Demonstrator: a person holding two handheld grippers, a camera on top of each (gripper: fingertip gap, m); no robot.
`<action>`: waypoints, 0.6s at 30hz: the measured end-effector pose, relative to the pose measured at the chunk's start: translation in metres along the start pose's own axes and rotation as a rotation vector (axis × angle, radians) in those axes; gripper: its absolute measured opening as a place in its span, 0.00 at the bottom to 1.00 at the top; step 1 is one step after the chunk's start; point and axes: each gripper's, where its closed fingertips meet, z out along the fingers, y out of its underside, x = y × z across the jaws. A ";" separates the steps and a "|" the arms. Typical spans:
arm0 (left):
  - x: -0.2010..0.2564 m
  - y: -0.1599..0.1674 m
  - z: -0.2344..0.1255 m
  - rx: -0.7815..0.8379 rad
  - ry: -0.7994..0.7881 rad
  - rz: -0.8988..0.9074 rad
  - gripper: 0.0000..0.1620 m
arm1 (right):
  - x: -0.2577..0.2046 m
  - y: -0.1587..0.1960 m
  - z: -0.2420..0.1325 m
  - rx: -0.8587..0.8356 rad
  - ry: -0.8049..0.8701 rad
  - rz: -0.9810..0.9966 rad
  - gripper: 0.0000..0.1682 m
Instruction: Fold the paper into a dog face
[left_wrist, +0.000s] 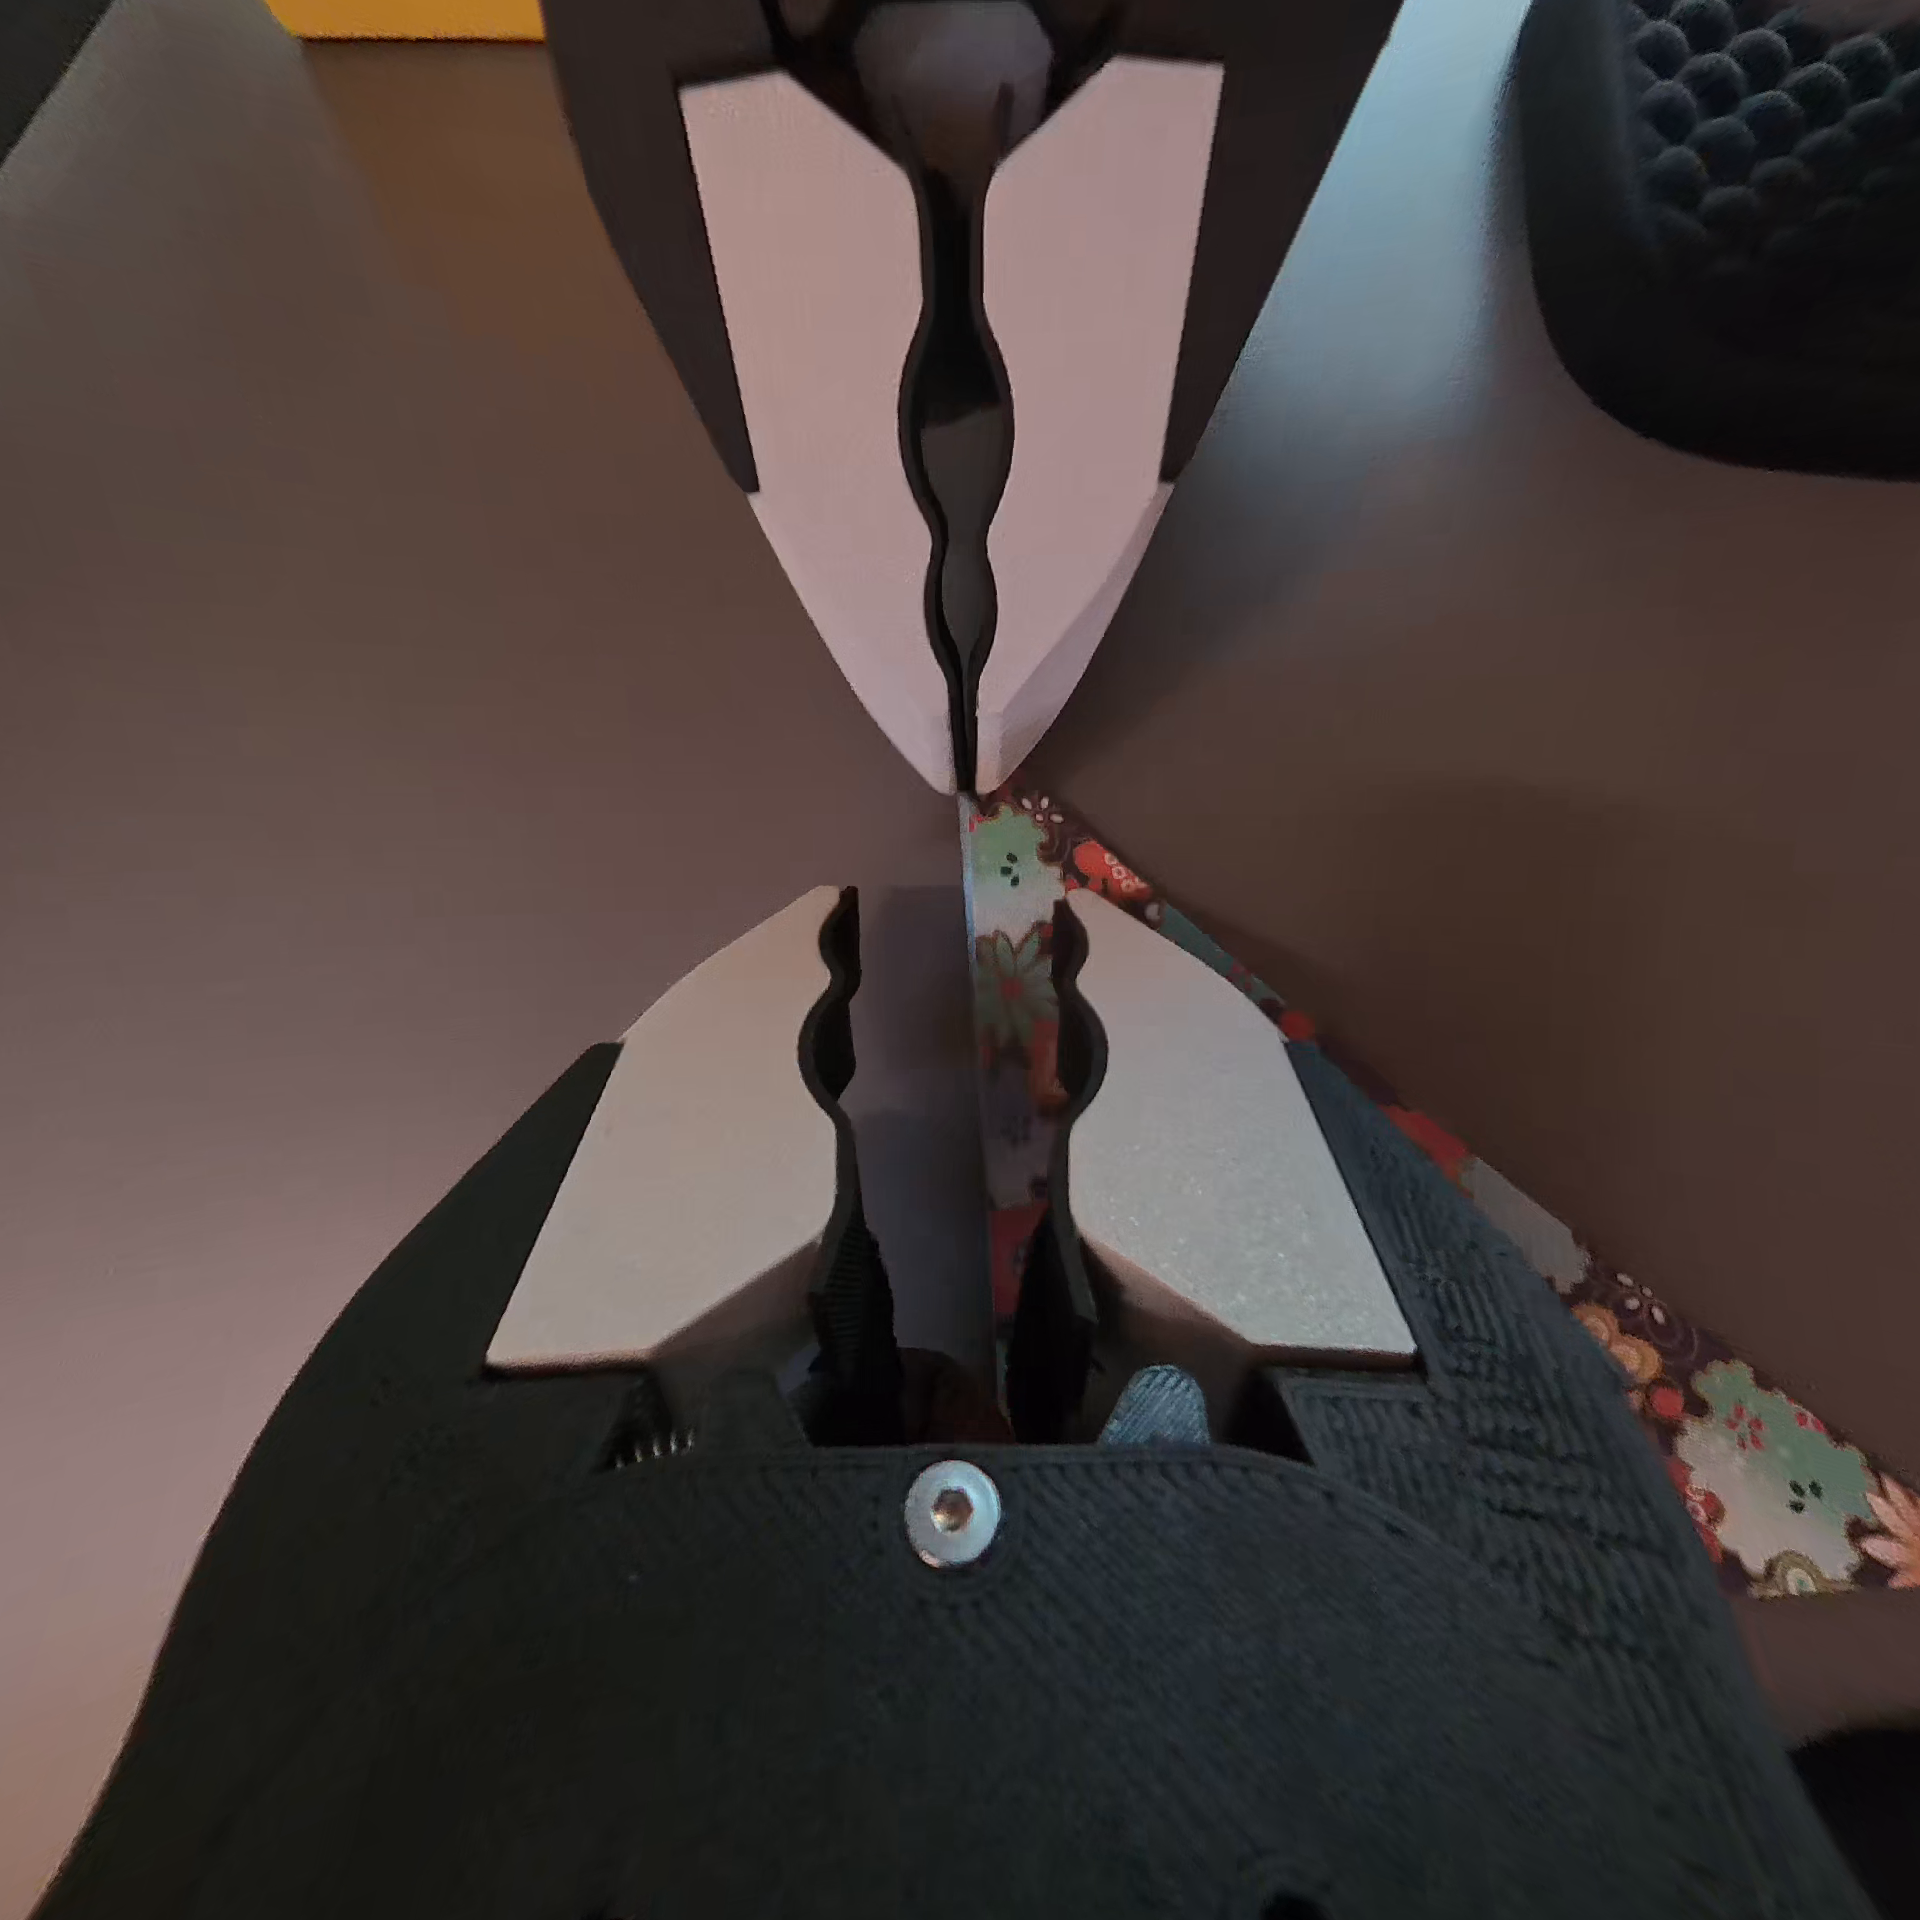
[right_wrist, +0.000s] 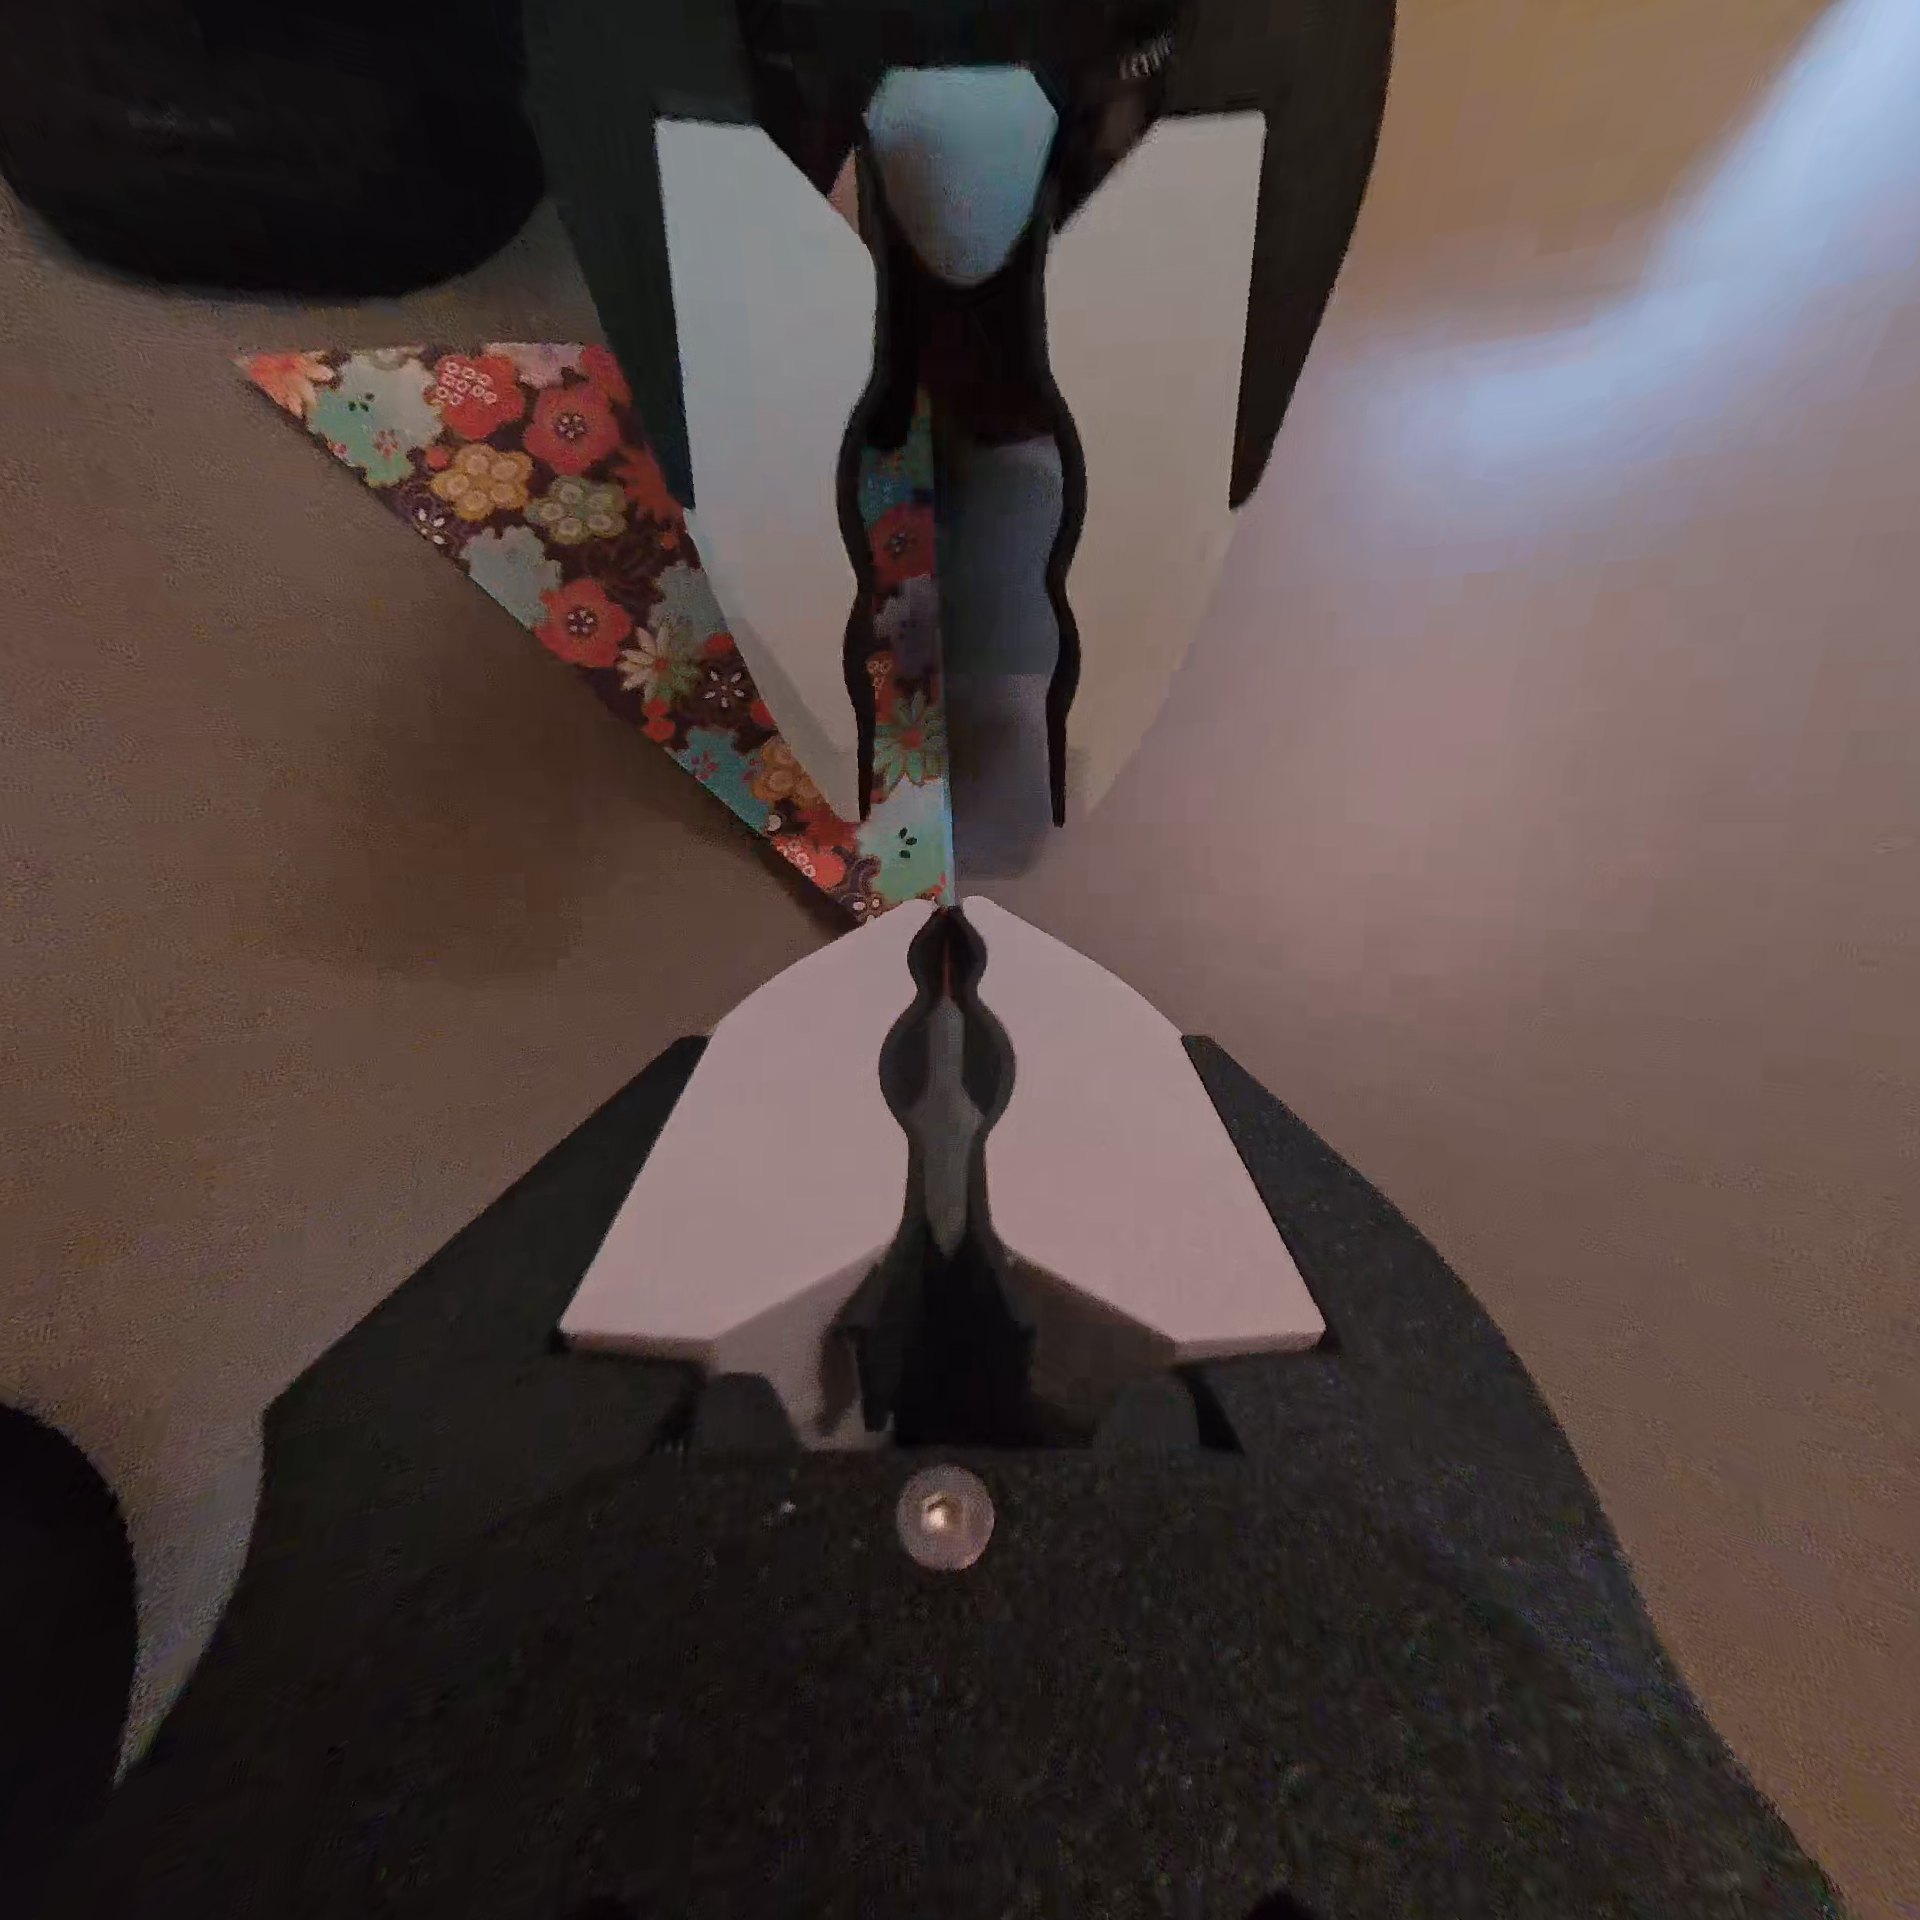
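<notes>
The floral patterned paper (left_wrist: 1766, 1475) is folded into a triangle on the brown table (left_wrist: 416, 623); it also shows in the right wrist view (right_wrist: 540, 488). One flap is lifted and stands on edge. My right gripper (right_wrist: 951, 912) is shut on the tip of that flap; in the left wrist view it (left_wrist: 964, 784) comes in from the top. My left gripper (left_wrist: 956, 904) is open, its fingers on either side of the raised flap without pinching it. It faces the right gripper tip to tip, and it shows in the right wrist view (right_wrist: 961, 821).
A black object with a bumpy surface (left_wrist: 1745, 208) sits at the far right of the table. A dark round object (right_wrist: 260, 135) lies beyond the paper. Another dark shape (right_wrist: 52, 1610) is at the lower left. A yellow strip (left_wrist: 405, 16) lies at the far edge. My two grippers' fingertips are within a few centimetres of each other.
</notes>
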 end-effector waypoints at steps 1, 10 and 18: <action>0.002 -0.001 0.002 -0.004 0.012 0.001 0.22 | -0.001 -0.005 -0.001 0.003 0.001 -0.034 0.00; 0.021 -0.011 -0.006 0.107 0.188 -0.062 0.00 | 0.017 -0.044 -0.034 0.149 0.272 0.054 0.12; 0.014 -0.001 -0.001 0.013 0.119 -0.026 0.12 | -0.008 0.017 -0.017 0.107 0.143 0.356 0.19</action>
